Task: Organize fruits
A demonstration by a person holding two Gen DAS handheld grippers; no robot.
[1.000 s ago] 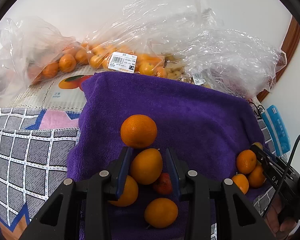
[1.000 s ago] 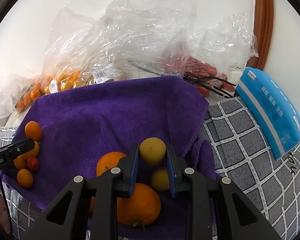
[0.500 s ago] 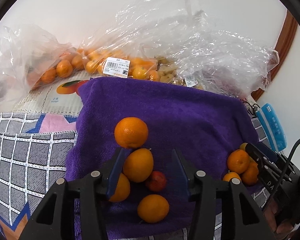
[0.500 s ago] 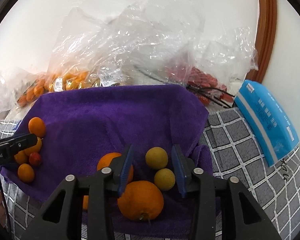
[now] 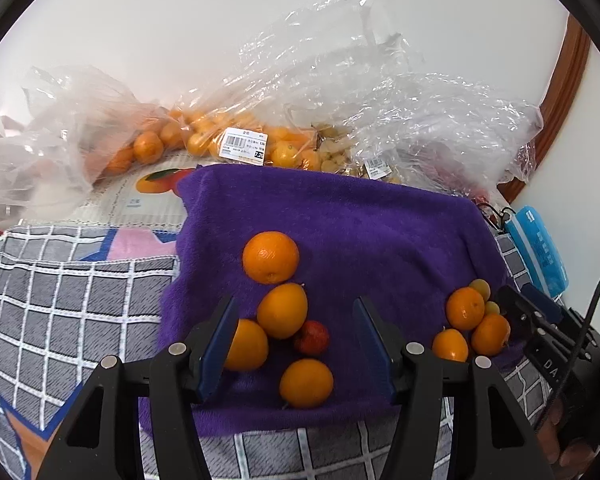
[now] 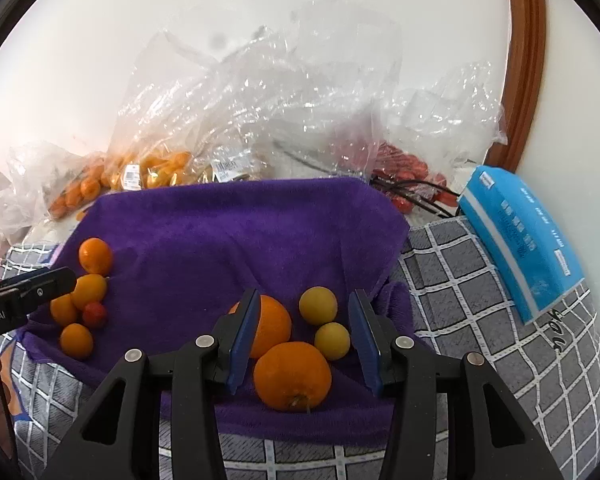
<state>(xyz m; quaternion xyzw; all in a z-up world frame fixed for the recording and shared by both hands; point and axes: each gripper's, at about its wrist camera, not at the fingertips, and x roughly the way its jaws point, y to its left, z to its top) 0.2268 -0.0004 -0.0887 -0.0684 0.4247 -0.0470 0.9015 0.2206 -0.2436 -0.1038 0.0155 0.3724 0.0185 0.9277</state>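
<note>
Both grippers' jaws are opening and grip nothing: the left gripper [image 5: 296, 340] over oranges [image 5: 282, 311] low on the purple towel [image 5: 360, 224], the right gripper [image 6: 304, 336] over yellow fruits [image 6: 318, 305] at lower centre.

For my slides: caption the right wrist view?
Right gripper opening over oranges and yellow fruits on purple towel.

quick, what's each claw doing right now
Left claw: jaws opening, holding nothing, orange fruit loose between them.
Right claw: jaws opening, holding nothing, yellow fruit released.
</note>
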